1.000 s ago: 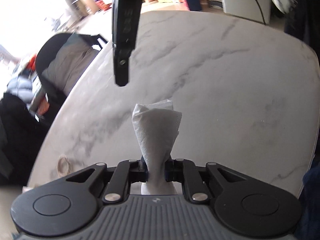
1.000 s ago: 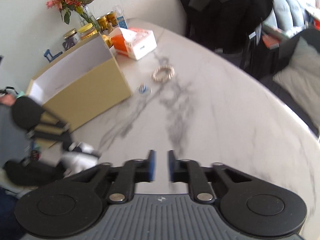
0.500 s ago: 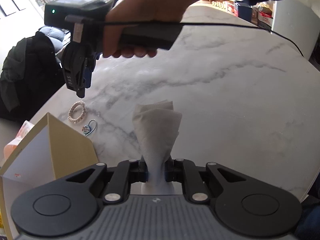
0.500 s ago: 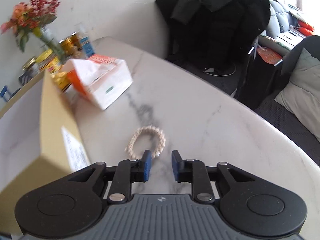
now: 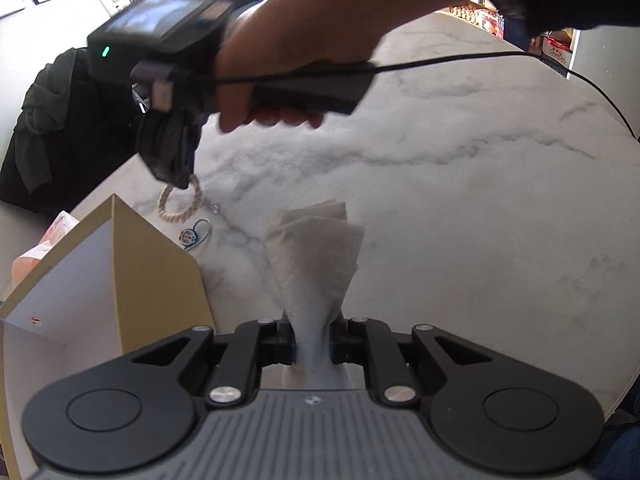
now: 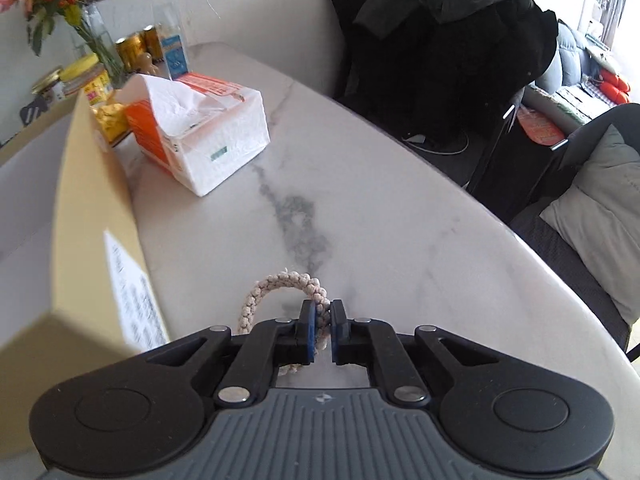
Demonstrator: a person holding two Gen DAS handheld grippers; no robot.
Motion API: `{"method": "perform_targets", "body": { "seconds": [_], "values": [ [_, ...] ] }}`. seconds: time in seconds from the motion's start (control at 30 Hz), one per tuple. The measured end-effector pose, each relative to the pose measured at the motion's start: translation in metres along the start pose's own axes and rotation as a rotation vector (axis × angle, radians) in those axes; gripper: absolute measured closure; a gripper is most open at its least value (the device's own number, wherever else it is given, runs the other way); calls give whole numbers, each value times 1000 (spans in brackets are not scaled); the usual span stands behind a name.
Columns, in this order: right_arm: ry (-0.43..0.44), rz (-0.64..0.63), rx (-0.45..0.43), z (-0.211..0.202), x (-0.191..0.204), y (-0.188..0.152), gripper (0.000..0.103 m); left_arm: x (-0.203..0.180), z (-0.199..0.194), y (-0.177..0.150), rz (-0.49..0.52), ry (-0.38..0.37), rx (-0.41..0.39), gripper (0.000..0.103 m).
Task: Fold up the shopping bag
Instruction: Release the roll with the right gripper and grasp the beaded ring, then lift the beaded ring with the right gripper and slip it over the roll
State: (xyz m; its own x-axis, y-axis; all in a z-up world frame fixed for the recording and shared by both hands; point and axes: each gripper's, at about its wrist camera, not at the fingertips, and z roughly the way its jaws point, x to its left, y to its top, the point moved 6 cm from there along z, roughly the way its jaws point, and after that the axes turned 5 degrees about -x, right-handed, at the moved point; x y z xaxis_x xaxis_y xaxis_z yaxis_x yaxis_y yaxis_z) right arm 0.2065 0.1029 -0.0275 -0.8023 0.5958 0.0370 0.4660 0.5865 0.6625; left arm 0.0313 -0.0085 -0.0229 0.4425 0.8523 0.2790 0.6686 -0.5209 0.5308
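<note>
Between the pads of the left claw [image 5: 312, 340], clamped narrow: the shopping bag [image 5: 316, 256], a white folded bundle fanning out ahead of the tips, above the marble table [image 5: 460, 220]. Looks light, soft and springy; likely to unfold if released, so best held pinched at the waist, with any binding slipped over the free end. Ahead and left, the right claw [image 5: 176, 168] in a hand [image 5: 296, 52], down on a beaded loop [image 5: 180, 204]. Close left, an open cardboard box [image 5: 152, 272]; inside walls bare, bottom hidden.

At the right claw's tips in its own view, jaws closing, the beaded loop between the pads and seemingly nipped. Left of them, the box's side; ahead left, a tissue pack [image 6: 208, 132] with a sheet poking out. Bag not seen here.
</note>
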Motion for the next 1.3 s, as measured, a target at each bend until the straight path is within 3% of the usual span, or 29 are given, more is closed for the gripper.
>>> {"method": "perform_targets", "body": {
  "seconds": [0.13,0.3,0.57,0.8,0.93,1.07,1.3],
  "values": [
    [-16,36,-7,-40,-19,-26,96,3,-1,5,23,-3,-8,91],
    [-4,199,-31,-103,-50,-76,96,-3,3,13,89,-17,-19,91],
    [13,316,-8,-151,-59,-141,95,-16,9,20,191,-65,-25,91],
    [-24,377,-70,-192,-71,-150,95,-26,26,32,236,-88,-22,91],
    [59,420,-120,-210,-69,-144,95,-31,32,36,269,-91,-31,91],
    [149,387,-107,-212,-55,-135,95,-34,35,42,294,-106,-59,91],
    [114,330,-46,-206,-54,-130,95,-37,32,51,320,-102,-117,91]
  ]
}}
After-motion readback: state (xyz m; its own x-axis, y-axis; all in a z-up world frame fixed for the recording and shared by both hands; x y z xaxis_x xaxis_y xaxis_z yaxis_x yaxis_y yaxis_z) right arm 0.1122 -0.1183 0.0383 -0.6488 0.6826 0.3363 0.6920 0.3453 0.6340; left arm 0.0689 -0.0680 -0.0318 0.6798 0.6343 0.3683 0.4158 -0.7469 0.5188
